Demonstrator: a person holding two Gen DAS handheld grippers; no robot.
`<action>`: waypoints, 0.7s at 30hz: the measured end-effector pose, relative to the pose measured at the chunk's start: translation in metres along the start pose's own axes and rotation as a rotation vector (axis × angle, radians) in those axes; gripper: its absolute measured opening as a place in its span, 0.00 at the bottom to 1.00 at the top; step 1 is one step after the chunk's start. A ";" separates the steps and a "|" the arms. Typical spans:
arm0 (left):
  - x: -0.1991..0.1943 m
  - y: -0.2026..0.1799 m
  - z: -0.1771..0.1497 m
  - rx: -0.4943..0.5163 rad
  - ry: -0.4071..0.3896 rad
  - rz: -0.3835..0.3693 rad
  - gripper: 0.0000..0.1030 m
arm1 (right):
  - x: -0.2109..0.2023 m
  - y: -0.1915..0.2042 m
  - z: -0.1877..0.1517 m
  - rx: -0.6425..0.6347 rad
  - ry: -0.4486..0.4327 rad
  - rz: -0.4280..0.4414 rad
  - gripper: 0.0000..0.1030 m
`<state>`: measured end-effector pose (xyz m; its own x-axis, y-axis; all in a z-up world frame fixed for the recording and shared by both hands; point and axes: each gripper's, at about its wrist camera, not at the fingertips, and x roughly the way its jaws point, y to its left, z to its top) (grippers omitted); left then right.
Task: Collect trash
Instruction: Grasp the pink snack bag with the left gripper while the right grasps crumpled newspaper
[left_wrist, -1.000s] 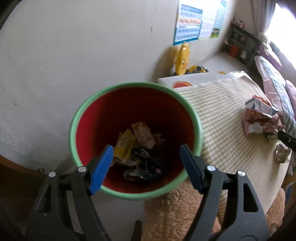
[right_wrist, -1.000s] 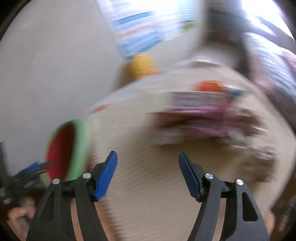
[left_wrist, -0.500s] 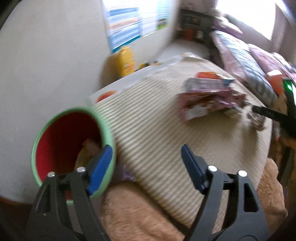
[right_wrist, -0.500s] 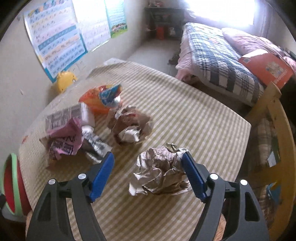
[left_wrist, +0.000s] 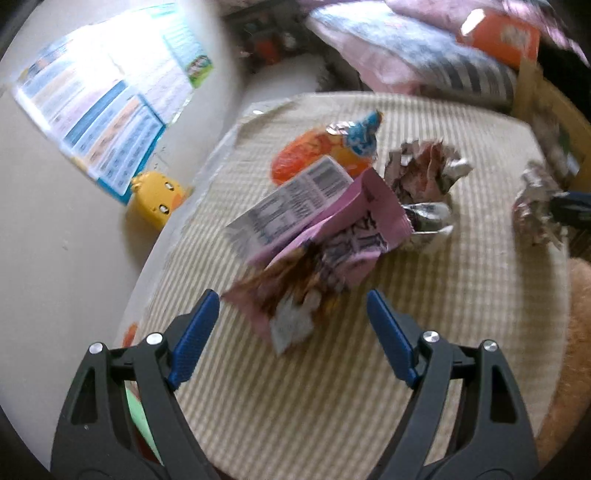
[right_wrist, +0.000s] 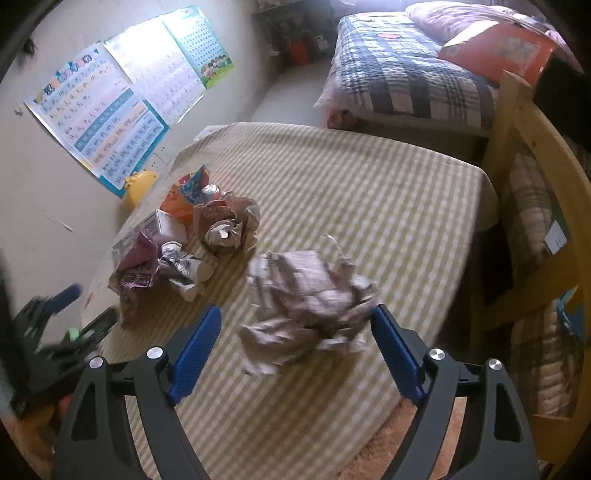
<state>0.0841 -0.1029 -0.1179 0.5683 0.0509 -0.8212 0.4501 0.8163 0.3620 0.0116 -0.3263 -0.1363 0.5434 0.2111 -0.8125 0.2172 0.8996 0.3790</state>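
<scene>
Matt woven checked tablecloth (right_wrist: 369, 192); crumpled paper ball (right_wrist: 306, 306); glossy pink plastic wrapper (left_wrist: 325, 254); crinkled foil packet (left_wrist: 424, 170); bare pale wooden bed frame (right_wrist: 517, 122).

No text is legible: the wall posters (right_wrist: 122, 110) and the pink wrapper (left_wrist: 332, 251) carry print too blurred to read.

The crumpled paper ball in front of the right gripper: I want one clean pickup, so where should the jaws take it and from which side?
Probably across the middle of the crumpled paper ball, coming down from above and the near side. It lies loose on the striped tablecloth, apart from the other trash, and the open right gripper already straddles its widest part.
</scene>
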 end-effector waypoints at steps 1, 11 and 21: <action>0.008 -0.004 0.003 0.023 0.017 0.010 0.77 | -0.002 -0.003 0.000 0.002 -0.002 -0.004 0.77; 0.037 -0.008 -0.002 -0.001 0.133 -0.003 0.24 | -0.001 -0.019 0.001 0.042 0.029 0.019 0.77; -0.030 0.040 -0.049 -0.361 0.110 -0.250 0.13 | 0.018 0.013 0.002 -0.012 0.054 0.050 0.78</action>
<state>0.0512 -0.0438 -0.1008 0.3872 -0.1281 -0.9130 0.2835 0.9589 -0.0143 0.0259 -0.3116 -0.1456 0.5085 0.2755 -0.8158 0.1816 0.8918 0.4144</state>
